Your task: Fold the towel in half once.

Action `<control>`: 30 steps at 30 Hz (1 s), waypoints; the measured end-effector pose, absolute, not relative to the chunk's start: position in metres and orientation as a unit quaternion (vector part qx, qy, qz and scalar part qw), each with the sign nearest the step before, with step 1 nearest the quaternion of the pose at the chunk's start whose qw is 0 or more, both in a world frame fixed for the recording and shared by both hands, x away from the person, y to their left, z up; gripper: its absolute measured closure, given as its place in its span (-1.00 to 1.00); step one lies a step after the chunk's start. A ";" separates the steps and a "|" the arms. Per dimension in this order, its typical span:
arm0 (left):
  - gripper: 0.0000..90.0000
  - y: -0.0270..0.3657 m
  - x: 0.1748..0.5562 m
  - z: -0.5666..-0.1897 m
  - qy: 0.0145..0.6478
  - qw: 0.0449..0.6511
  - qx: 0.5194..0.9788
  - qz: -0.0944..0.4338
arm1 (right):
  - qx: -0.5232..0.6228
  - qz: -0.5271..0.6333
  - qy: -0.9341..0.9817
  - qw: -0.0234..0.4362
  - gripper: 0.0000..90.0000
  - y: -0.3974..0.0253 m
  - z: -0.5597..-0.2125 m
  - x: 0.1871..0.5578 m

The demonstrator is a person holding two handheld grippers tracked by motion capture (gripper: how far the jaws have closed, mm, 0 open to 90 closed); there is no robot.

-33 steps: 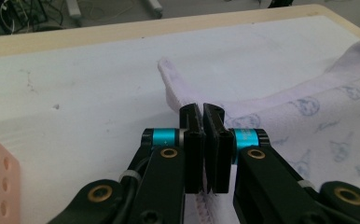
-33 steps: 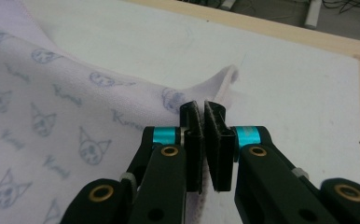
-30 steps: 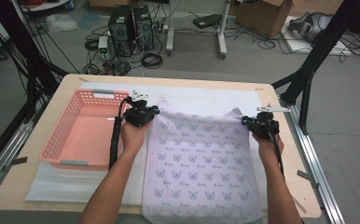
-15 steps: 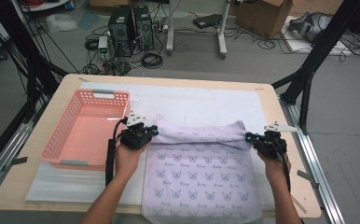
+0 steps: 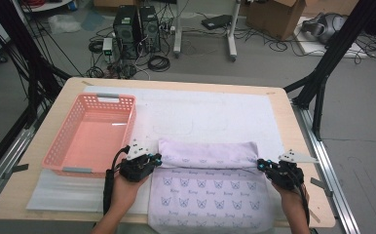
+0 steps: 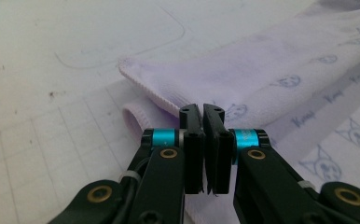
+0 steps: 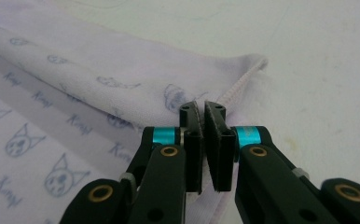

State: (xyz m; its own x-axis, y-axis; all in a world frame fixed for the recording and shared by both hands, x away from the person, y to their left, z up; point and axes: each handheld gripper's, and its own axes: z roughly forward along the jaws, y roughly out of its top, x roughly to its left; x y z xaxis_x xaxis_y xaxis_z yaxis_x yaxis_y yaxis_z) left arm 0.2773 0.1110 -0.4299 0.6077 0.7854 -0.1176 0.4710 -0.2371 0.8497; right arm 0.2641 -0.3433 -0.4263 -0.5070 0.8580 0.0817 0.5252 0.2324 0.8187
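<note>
A lilac towel point(image 5: 205, 192) printed with cat faces lies on the white mat near the table's front edge. Its far part is folded back over itself in a rolled band point(image 5: 205, 153). At the band's left end, my left gripper point(image 5: 156, 158) is shut on the towel's hem. The left gripper view shows the jaws point(image 6: 202, 109) pressed together on the towel point(image 6: 271, 70). At the band's right end, my right gripper point(image 5: 260, 165) is shut on the other corner. In the right gripper view the jaws point(image 7: 201, 106) pinch the towel point(image 7: 99, 60) at its hem.
A pink plastic basket point(image 5: 59, 141) stands on the left of the table, just beside my left hand. The white mat point(image 5: 210, 112) covers the middle. The wooden table edge point(image 5: 283, 105) runs along the right, with black frame legs, cables and computers on the floor beyond.
Both grippers have drawn the towel's far edge toward the person, and the cloth has doubled over itself. The hands now sit nearer the front edge.
</note>
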 end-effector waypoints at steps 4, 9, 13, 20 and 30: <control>0.91 0.114 0.268 -0.438 0.409 0.456 0.773 0.162 | 0.450 0.417 0.765 0.197 0.91 -0.342 -0.429 0.253; 0.42 0.112 0.272 -0.438 0.413 0.454 0.775 0.153 | 0.460 0.402 0.770 0.185 0.48 -0.342 -0.434 0.253; 0.00 0.108 0.290 -0.430 0.424 0.464 0.764 0.146 | 0.494 0.413 0.741 0.193 0.13 -0.341 -0.428 0.267; -0.05 0.103 0.329 -0.434 0.468 0.447 0.750 0.137 | 0.515 0.367 0.749 0.199 0.05 -0.329 -0.420 0.310; 0.91 0.103 0.336 -0.437 0.457 0.444 0.758 0.138 | 0.523 0.343 0.759 0.179 0.90 -0.327 -0.428 0.334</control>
State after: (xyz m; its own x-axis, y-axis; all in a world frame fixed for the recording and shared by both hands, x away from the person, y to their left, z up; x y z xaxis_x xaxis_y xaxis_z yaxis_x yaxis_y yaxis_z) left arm 0.3364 0.1035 -0.4373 0.5432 0.8162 -0.1970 0.5705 -0.1867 0.7998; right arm 0.3344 -0.3271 -0.4278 -0.3881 0.9175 0.0871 0.6723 0.2172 0.7077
